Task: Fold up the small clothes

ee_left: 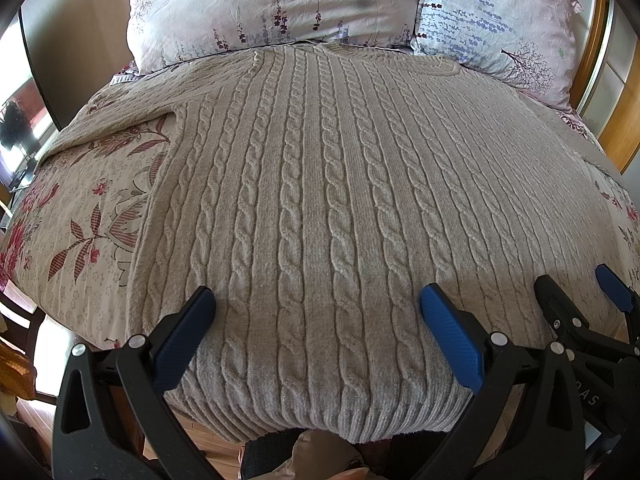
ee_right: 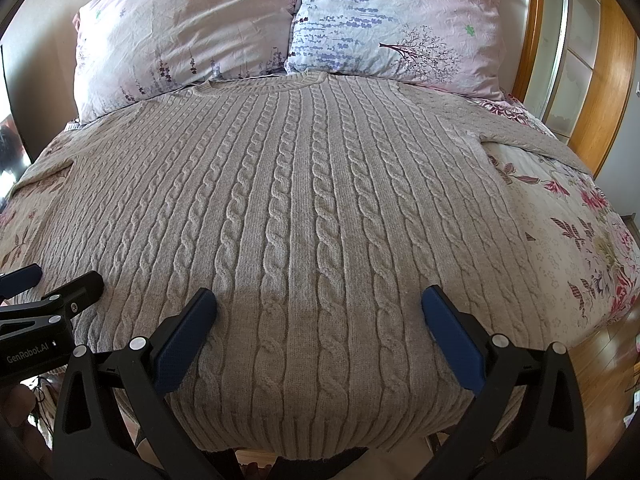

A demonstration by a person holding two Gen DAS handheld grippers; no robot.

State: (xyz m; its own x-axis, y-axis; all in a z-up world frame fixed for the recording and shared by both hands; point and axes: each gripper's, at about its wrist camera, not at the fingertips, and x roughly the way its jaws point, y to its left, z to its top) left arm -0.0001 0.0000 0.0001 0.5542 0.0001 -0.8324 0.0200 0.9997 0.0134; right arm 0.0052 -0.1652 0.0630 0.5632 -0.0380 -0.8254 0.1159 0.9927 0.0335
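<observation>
Left wrist view: beige cable-knit wool sweater (ee_left: 320,200) spread flat on floral bedspread (ee_left: 80,220), collar toward pillows (ee_left: 260,4). Left gripper (ee_left: 318,304) and right gripper (ee_right: 319,306) both spread wide over sweater hem, holding nothing.

Matt cable-knit wool sweater (ee_left: 320,200)

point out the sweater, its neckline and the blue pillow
sweater (ee_right: 296,220): right wrist view, middle of the cable-knit front
neckline (ee_right: 292,82): right wrist view, ribbed collar edge by the pillows
blue pillow (ee_right: 360,24): right wrist view, its blue-printed face
</observation>
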